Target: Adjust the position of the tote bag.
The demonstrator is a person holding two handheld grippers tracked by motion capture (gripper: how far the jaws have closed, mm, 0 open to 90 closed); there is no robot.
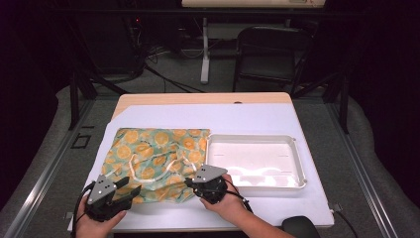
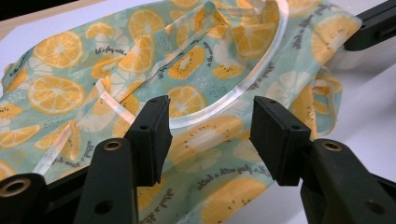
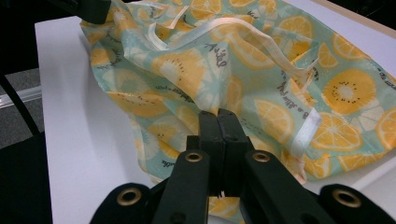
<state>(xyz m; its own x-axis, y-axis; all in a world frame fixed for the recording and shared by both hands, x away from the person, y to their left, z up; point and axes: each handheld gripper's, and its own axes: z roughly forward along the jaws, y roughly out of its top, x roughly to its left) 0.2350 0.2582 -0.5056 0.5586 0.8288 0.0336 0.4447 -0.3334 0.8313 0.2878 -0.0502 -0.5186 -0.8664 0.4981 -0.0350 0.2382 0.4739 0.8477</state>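
Room: dark around my table, with a black chair (image 1: 270, 49) and a white post (image 1: 204, 49) standing on the grey floor behind it.
Surface: white sheet (image 1: 257, 119) over a wooden table (image 1: 198, 98); I see the wood bare along the far edge only.
Bag: cloth bag (image 1: 153, 158) printed with orange and kiwi slices on pale green, lying flat but rumpled on the left half of the sheet, its near edge close to my two hands.
Handles: pale ribbon handles (image 2: 243, 88) lie looped on top of the bag, curving across the print.
Tray: white tray (image 1: 297, 163) just to the right of the bag, its left wall beside the bag's right edge; whether they touch I cannot tell.
Left gripper: my left gripper (image 2: 210, 128) sits at the bag's near left corner with its jaws spread wide. Cloth and a stretch of ribbon show in the gap, but the pads (image 2: 156, 133) are clear of them and clamp nothing.
Right gripper: my right gripper (image 3: 218, 126) is at the bag's near right corner, jaws pressed together. In its own view the cloth bunches up right at the tips and folds rise from there, so I read it as pinching the bag's edge.
Hands: my left hand (image 1: 99, 223) and right hand (image 1: 230, 203) come in from the near edge, well apart, one at each near corner.
Dark lump: rounded black thing (image 1: 299, 225) at the near right of the table; I cannot tell what it is.
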